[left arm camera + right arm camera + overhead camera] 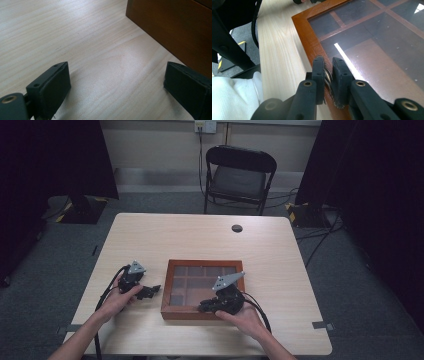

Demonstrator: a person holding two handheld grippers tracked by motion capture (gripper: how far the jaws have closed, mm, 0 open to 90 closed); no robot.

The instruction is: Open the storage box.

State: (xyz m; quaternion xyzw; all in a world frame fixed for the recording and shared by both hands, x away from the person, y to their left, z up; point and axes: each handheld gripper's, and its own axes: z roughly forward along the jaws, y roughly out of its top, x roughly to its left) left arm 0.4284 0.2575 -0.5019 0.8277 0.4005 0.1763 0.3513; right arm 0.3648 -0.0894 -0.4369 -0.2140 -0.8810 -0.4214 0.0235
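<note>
A brown wooden box [167, 290] with a glass lid over several compartments lies on the table's near half. My right gripper [202, 307] sits at the box's front edge. In the right gripper view its jaws [329, 66] are shut on a small metal clasp [327, 76] on the wooden frame [304, 27], beside the glass lid [372, 42]. To the left of the box, my left gripper [152, 291] rests low over the table and points at it. Its jaws [116, 82] stand wide open over bare wood, near the box's side wall [175, 27].
The light wooden table [200, 240] has a round cable hole [237, 228] near its far edge. A black folding chair [240, 175] stands behind the table. Cables trail from both grippers toward the near edge. Dark curtains flank the room.
</note>
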